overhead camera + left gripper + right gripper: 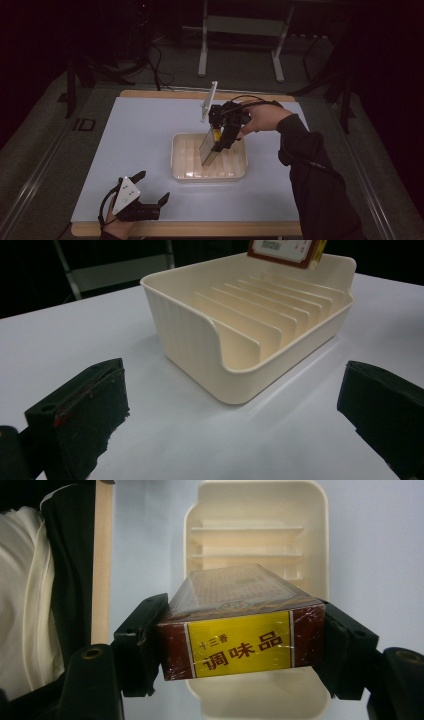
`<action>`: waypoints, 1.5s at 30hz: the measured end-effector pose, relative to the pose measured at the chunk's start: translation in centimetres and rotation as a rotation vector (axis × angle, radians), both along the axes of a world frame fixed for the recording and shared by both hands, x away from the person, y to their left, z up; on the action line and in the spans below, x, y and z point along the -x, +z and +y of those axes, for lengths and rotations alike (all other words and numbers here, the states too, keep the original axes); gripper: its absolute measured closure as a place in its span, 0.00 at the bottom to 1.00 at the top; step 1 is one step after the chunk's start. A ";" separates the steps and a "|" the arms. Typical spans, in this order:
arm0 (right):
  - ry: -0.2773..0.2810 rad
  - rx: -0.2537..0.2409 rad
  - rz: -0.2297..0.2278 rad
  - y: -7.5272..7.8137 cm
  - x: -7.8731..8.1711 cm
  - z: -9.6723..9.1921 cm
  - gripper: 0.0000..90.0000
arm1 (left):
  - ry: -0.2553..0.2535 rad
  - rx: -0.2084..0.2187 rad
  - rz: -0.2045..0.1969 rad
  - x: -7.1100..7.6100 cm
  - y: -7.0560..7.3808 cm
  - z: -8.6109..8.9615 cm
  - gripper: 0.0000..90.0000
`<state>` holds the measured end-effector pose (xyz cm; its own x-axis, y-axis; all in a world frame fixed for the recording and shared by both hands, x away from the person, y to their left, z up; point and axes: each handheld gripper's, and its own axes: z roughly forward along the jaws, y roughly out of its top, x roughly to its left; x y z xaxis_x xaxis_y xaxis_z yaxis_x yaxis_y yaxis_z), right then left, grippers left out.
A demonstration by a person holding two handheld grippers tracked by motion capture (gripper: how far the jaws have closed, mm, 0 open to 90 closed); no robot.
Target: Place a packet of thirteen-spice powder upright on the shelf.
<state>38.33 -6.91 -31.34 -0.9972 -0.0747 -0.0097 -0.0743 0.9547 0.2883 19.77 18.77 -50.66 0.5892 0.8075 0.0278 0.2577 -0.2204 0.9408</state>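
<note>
A cream slotted tray [185, 172] sits at the middle of the white mat. My right gripper [218, 145] hangs over it, pointing down, shut on a flat brown box [208, 150] wrapped in clear film. In the right gripper view the box [240, 640] shows a yellow label and sits clamped between both black jaws of the right gripper [240, 652], above the tray [316, 545] and its dividers. My left gripper [152, 186] rests near the front left edge, open and holding nothing. In its own view the left gripper [235, 412] faces the tray [200, 350], with a corner of the box [282, 250] above the far rim.
The white mat [140, 135] covers a wooden table whose front edge [200, 229] lies just behind the left hand. Bare mat surrounds the tray on all sides. A metal stand's legs [202, 55] are on the dark floor beyond the table.
</note>
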 end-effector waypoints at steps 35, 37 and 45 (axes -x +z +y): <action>-0.055 -0.069 0.041 -4.2 -2.2 4.0 0.34 | -0.013 0.014 -0.012 0.2 0.2 0.1 0.00; -0.051 -0.073 0.036 -4.2 -2.2 4.0 0.34 | -0.016 0.014 -0.011 0.2 0.1 0.0 0.00; -0.057 -0.041 0.028 -5.2 -2.1 4.8 0.34 | -0.016 0.010 -0.011 0.2 0.2 0.1 0.00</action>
